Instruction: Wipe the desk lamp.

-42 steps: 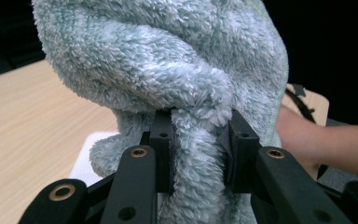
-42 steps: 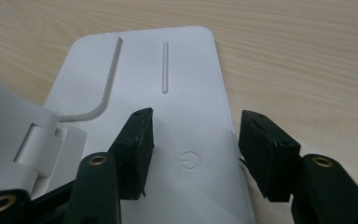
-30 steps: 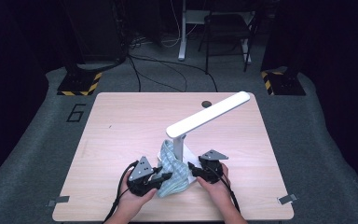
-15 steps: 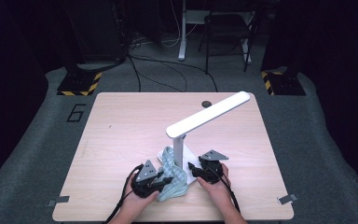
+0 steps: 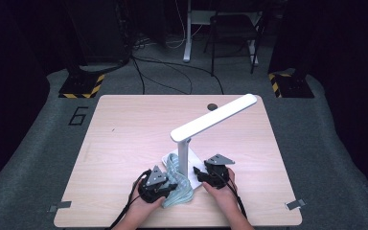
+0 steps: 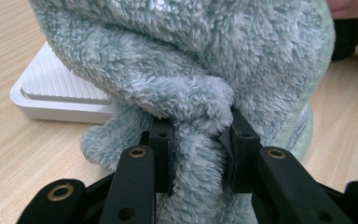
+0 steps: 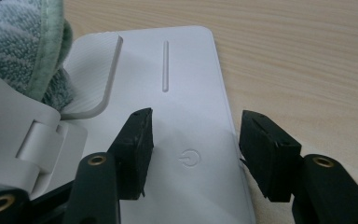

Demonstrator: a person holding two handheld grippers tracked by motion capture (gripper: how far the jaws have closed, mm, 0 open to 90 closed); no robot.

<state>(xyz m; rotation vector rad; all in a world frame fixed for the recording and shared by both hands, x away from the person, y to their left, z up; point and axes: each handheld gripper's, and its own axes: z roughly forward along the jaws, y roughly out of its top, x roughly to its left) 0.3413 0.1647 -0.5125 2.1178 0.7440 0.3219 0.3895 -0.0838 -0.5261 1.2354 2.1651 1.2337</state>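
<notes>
High view: left gripper (image 5: pixel 165 188) lower than a second back, down at the foot of the white desk lamp (image 5: pixel 206 125), clamped on a fluffy teal cloth (image 5: pixel 178 178) now bunched low against the lamp's post; a second ago, cloth draped taller up that post. Right gripper (image 5: pixel 202 173) parked on the other side of the lamp, unmoved. Judged from this: wiping stroke carried down the post to the base, upper arm of the lamp likely yet to be covered.

Left gripper view: jaws nearly closed, pinching a thick fold of cloth (image 6: pixel 191 98) between the pads; white ribbed lamp base (image 6: pixel 58 93) just behind and left of it, on the wooden table (image 6: pixel 14 144).

Right gripper view: jaws held part open astride the lamp base (image 7: pixel 186 116), one over the power symbol (image 7: pixel 189 157), the other just off its edge; nothing visibly gripped, possibly steadying. Cloth (image 7: pixel 18 51) heaped at the lamp's hinge.
</notes>
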